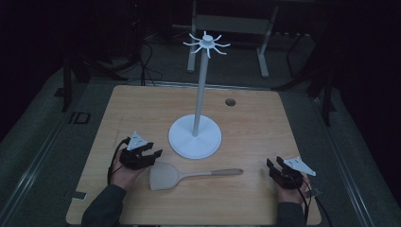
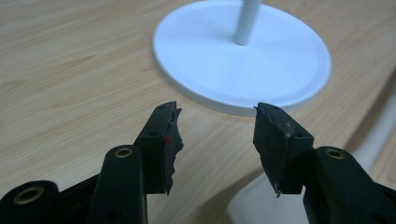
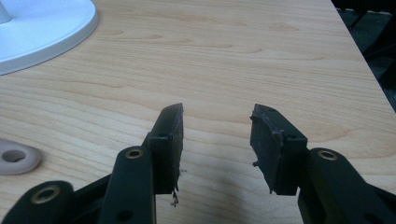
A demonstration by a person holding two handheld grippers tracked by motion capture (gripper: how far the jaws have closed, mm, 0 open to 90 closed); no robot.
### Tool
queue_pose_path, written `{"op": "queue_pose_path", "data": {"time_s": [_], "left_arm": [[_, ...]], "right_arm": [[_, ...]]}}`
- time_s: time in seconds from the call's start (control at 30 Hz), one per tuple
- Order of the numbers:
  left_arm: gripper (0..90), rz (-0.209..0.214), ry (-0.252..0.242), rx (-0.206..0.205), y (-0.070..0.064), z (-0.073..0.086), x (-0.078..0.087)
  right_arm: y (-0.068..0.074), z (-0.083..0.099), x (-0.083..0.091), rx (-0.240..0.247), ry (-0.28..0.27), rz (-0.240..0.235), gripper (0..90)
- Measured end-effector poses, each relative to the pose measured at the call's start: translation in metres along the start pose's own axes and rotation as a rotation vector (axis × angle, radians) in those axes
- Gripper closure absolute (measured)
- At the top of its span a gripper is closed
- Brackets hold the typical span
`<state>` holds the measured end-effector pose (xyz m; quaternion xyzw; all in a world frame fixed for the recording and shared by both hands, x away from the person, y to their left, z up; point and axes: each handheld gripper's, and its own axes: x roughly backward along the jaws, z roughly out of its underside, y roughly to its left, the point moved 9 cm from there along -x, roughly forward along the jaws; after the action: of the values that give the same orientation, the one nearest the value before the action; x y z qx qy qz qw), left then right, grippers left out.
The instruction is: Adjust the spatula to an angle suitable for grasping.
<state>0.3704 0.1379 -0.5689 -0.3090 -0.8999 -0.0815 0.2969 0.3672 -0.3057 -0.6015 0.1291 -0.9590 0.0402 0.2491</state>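
A white stand [image 1: 195,137] with a round base, a tall pole and several hooks at its top [image 1: 206,44] rises from the middle of the wooden table. A beige spatula [image 1: 176,175] lies flat in front of it, blade to the left, handle end [image 3: 16,156] with a hanging hole pointing right. My left gripper [image 1: 150,155] hovers open just left of the blade, its jaws aimed at the stand's base [image 2: 243,56]; the blade's pale edge [image 2: 261,203] peeks below them. My right gripper [image 1: 274,165] is open near the table's right front, a little beyond the handle end, holding nothing.
A small dark round hole [image 1: 230,101] sits in the tabletop [image 1: 142,109] behind the stand on the right. The table edge [image 3: 369,74] runs close to my right gripper. A dim floor with cables and metal frame legs [image 1: 262,56] surrounds the table.
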Motion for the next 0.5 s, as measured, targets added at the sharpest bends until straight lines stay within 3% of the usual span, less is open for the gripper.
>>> {"op": "queue_pose_path", "data": {"time_s": [0.27,0.5], "left_arm": [[50.1,0.060,0.038,-0.083,-0.022,-0.015,-0.009],[50.0,0.085,0.075,-0.149,-0.036,-0.026,-0.017]], "right_arm": [[0.000,0.000,0.000,0.002,-0.001,-0.001,54.1],[0.000,0.000,0.000,0.003,0.001,-0.001,54.2]]}}
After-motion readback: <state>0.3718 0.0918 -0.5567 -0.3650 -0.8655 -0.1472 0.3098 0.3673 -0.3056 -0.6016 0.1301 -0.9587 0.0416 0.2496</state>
